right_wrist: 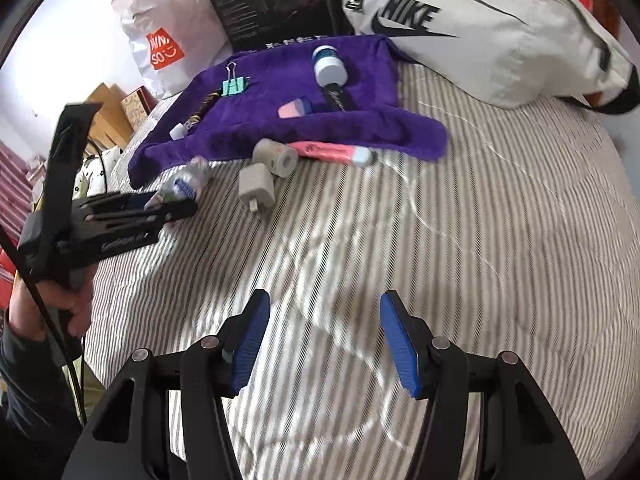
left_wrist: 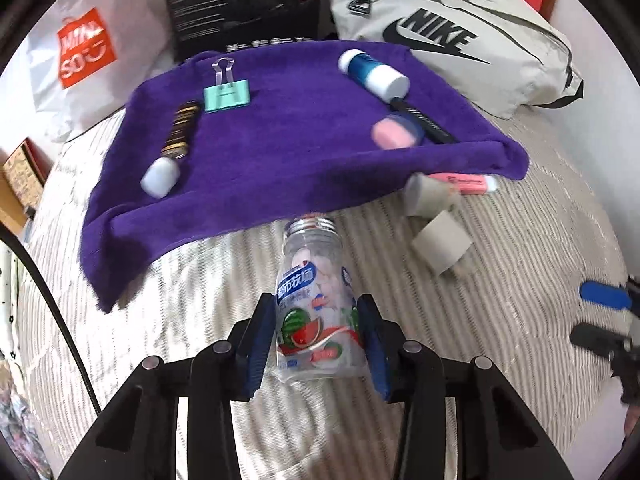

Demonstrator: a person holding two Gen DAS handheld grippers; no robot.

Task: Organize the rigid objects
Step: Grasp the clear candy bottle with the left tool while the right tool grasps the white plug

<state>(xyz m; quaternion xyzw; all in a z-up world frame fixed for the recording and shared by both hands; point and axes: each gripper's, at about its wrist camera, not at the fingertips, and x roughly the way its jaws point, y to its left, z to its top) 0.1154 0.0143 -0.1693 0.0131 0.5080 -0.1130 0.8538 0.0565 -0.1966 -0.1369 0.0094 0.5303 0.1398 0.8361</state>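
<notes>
Purple towel (left_wrist: 280, 152) already carries five items, the binder clip (left_wrist: 226, 94) among them. Left gripper (left_wrist: 316, 344) clamps the clear bottle (left_wrist: 316, 304) just short of its edge. Right gripper (right_wrist: 324, 336) hangs open, empty. Charger (right_wrist: 257, 188), grey roll (right_wrist: 276, 157) and pink highlighter (right_wrist: 332, 153) remain on the striped bedding (right_wrist: 480, 240).

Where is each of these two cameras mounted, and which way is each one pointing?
Left wrist view: sits on the left tool, looking along its fingers at the clear bottle they clamp, purple towel beyond.
Right wrist view: sits on the right tool, open above the striped bedding; a hand holding the left tool shows at left.
Both share the towel, the mint binder clip and the Nike bag.
</notes>
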